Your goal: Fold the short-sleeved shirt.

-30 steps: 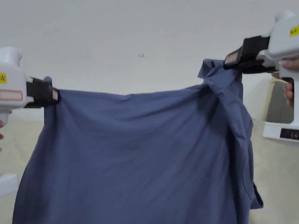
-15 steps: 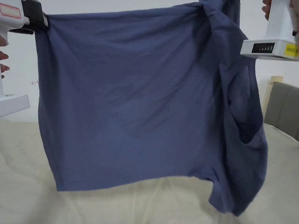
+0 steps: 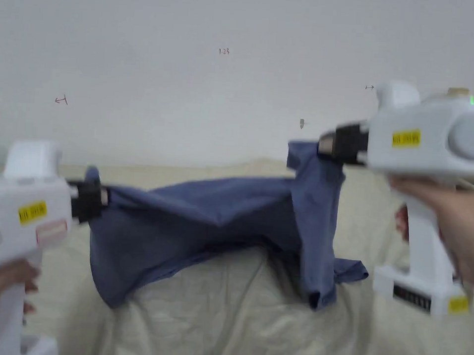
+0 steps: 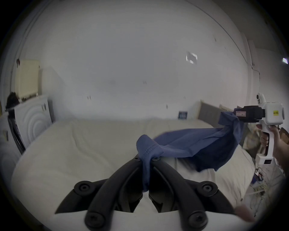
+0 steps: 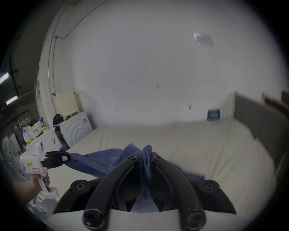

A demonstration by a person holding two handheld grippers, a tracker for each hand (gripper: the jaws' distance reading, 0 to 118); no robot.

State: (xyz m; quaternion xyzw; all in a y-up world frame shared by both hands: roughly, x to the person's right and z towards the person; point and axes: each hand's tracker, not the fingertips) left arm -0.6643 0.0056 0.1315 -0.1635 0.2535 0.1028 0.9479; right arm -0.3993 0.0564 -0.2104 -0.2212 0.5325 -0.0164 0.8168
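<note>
On my left, low over the cream-sheeted bed (image 3: 234,309), my left gripper (image 3: 92,200) has its black jaws clenched on a stitched edge of the slate-blue cotton short-sleeved shirt (image 3: 204,218); in the left gripper view the hem bunches up between the two jaws and a tail of cloth hangs down behind them. I hold that edge so the fabric cannot slip while I spread the garment out.

From there the shirt runs rightward as a slack, creased band above the mattress, its lower left part sagging toward the sheet and seemingly brushing it. The head view is blurred, so I cannot tell exactly where cloth and bed touch.

Toward the right the fabric rises to my right gripper (image 3: 327,145), which sits higher than the left and is clamped on a twisted wad of cloth; the right gripper view shows that wad pinched between both jaws. Below this grip a fold drops down, and a sleeve-like flap lies on the bed beside it.

I judge that I am laying the shirt flat before any fold is made. The right side is bunched and doubled over, so it will likely need shaking out or regripping, otherwise the folds will trap wrinkles.
</note>
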